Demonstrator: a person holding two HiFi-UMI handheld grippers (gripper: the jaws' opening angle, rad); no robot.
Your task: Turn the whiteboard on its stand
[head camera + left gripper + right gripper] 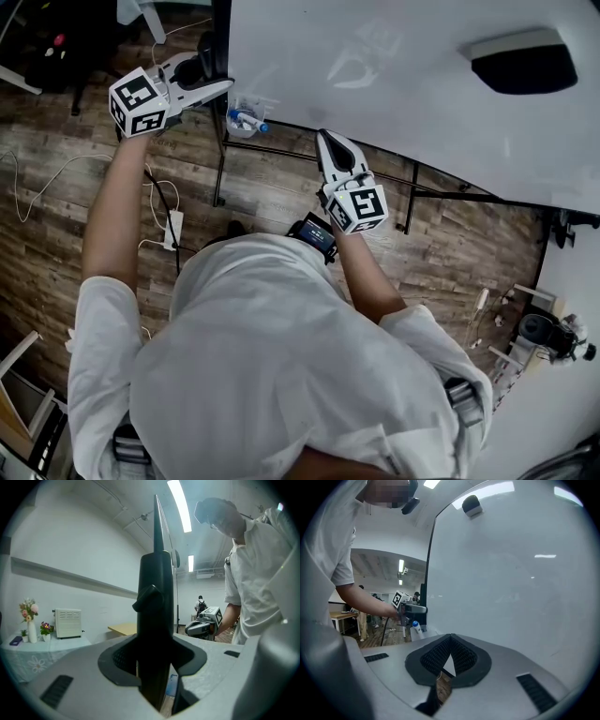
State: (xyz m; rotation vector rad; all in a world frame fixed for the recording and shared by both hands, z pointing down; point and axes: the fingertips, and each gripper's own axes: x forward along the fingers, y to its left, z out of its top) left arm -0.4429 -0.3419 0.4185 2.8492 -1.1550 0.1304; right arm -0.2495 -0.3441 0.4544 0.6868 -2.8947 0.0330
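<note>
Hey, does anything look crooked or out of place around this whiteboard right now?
Nothing spilled or broken. The whiteboard seems tipped off upright: its broad face shows in the head view, while the left gripper is clamped on its frame edge. An eraser sits on that face, and a power strip with cables lies on the floor.

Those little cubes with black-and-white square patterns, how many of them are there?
2. The left cube rides on the left gripper, clamped on the whiteboard's black side edge; the right cube rides on the right gripper, close to the board's white face. No more seem hidden.
</note>
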